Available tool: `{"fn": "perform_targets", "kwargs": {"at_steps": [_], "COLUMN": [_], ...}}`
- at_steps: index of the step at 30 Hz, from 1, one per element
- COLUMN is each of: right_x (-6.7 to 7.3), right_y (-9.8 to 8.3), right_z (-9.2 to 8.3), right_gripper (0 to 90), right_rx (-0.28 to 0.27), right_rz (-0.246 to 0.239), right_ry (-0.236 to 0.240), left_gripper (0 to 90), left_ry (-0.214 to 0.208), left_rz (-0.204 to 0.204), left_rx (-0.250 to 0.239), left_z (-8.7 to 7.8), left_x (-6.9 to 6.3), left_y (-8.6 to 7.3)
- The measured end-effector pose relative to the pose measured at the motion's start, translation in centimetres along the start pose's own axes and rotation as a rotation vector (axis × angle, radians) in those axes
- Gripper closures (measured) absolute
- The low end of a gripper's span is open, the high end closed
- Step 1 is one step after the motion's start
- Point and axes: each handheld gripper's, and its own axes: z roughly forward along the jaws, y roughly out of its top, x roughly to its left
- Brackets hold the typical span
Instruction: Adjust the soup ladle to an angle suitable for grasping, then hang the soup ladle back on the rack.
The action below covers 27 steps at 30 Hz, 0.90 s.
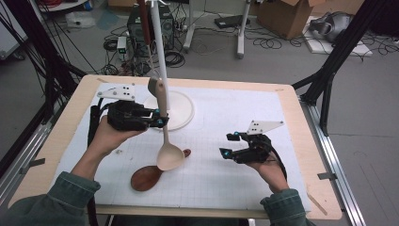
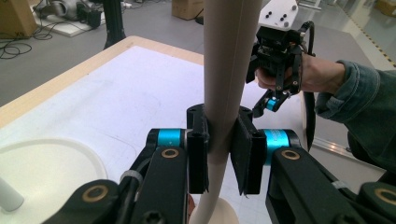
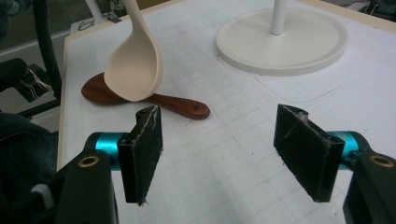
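Left gripper [image 1: 161, 121]: black two-jaw tool with blue knuckles, carried palm-up in the person's left hand [image 1: 109, 136] and pointing toward the table's centre; its pads are clenched on the stem of the pale cream wooden ladle [image 1: 165, 127], which hangs upright with its bowl just clear of the mat and its broad handle end raised beside the thin white post [image 1: 159, 47]. Round white stand base [image 1: 184, 110]: flat disc carrying that post, just behind the ladle. Dark reddish-brown wooden spoon [image 1: 147, 177]: lying flat on the white gridded mat [image 1: 226, 179], its handle tip showing past the ladle's bowl, untouched. Right gripper [image 1: 226, 145]: same make, held low over the mat in the right hand [image 1: 269, 170], jaws standing released with nothing between them, aimed leftward at the two utensils. Progress, judged: the ladle is lifted, seemingly bound for hanging on the stand; that placing remains, and the brown spoon remains to be collected.
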Motion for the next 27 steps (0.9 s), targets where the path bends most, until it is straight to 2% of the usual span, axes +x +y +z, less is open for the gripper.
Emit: {"fn": "perform_targets", "kwargs": {"at_steps": [13,23,27], "right_x": [-0.3,-0.7,-1.1], "right_y": [-0.4,-0.3,-0.2], "right_z": [-0.9,-0.9,-1.2], "right_gripper": [30.9,29.3,29.3], "right_rx": [-0.013,0.004,-0.011], "right_rz": [0.010,0.023,0.043], "right_ry": [-0.024,-0.029,-0.038], "left_gripper": [77.0,77.0,77.1], "left_ry": [-0.027,-0.048,-0.039], "left_rz": [0.024,0.011,0.013], "left_rx": [-0.009,-0.022,-0.014], "left_z": [-0.8,-1.1,-1.4], "left_x": [2.0,4.1,4.9], "left_y": [3.1,4.6,5.1]}}
